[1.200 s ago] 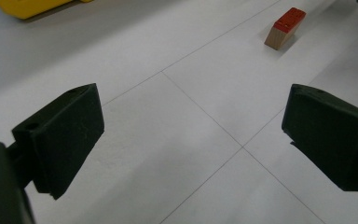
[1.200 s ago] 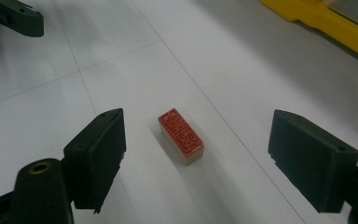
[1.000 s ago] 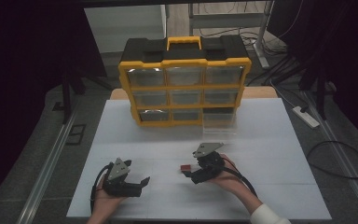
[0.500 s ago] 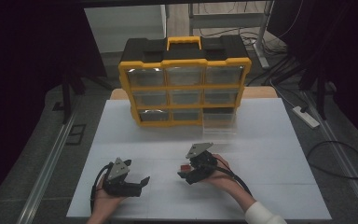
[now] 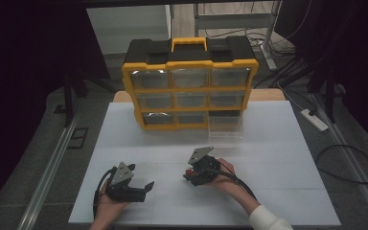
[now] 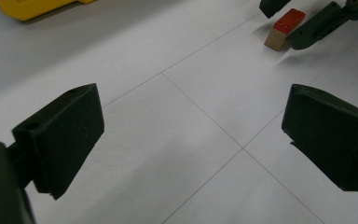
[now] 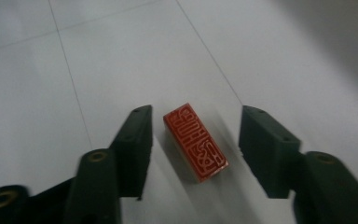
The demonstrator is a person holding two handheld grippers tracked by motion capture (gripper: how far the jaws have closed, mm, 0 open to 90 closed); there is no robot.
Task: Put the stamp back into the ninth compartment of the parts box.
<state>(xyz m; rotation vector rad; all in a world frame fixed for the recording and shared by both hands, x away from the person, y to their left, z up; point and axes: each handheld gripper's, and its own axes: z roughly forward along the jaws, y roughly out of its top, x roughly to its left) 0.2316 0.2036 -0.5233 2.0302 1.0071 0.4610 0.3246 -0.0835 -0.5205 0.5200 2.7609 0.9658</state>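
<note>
Since a second ago our right gripper has been closing around the small wooden stamp block with the red carved face, pads not touching yet. It sits on the white table at 6 o'clock from the yellow-and-black drawer organiser. Left gripper hasn't budged, jaws wide and empty.

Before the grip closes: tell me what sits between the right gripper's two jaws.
A wooden stamp block with a red carved face lies on the white table between the right gripper's closing jaws, untouched, in the right gripper view.

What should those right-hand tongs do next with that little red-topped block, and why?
Probably keep closing. The right tongs have just been closing, and the red-topped block lies between the jaws on the white table, with a gap on each side, so nothing grips it yet.
</note>
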